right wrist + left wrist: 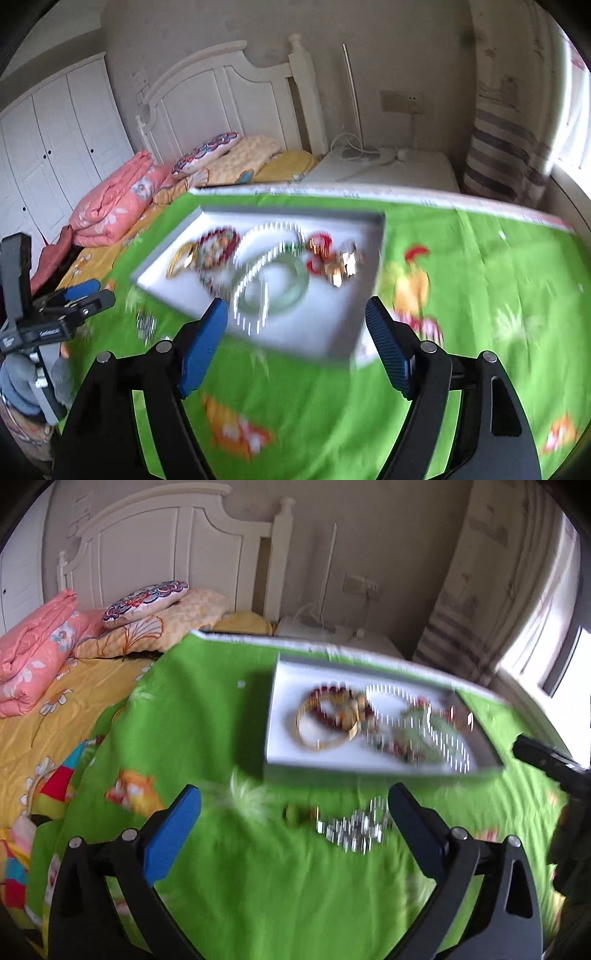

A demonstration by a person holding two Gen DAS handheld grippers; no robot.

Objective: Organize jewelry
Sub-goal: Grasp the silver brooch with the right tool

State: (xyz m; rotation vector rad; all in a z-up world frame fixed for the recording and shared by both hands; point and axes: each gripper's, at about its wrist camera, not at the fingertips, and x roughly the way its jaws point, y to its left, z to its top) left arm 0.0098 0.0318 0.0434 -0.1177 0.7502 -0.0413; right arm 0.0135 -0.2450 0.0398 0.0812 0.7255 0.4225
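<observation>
A white tray (284,746) sits on a green printed cloth and holds several pieces: a gold bangle (325,723), red bead bracelets, a pearl strand and a green bangle (275,284). A silver sparkly bracelet (354,829) lies on the cloth in front of the tray, just ahead of my left gripper (295,823), whose jaws are wide open and empty. The silver bracelet also shows in the right wrist view (146,325). My right gripper (295,325) is open and empty over the tray's near edge (332,354). Both views are blurred.
The green cloth (221,867) covers a table next to a bed with pink quilt (33,650) and pillows. A white nightstand (388,166) stands behind. The left gripper shows at the left in the right wrist view (79,295).
</observation>
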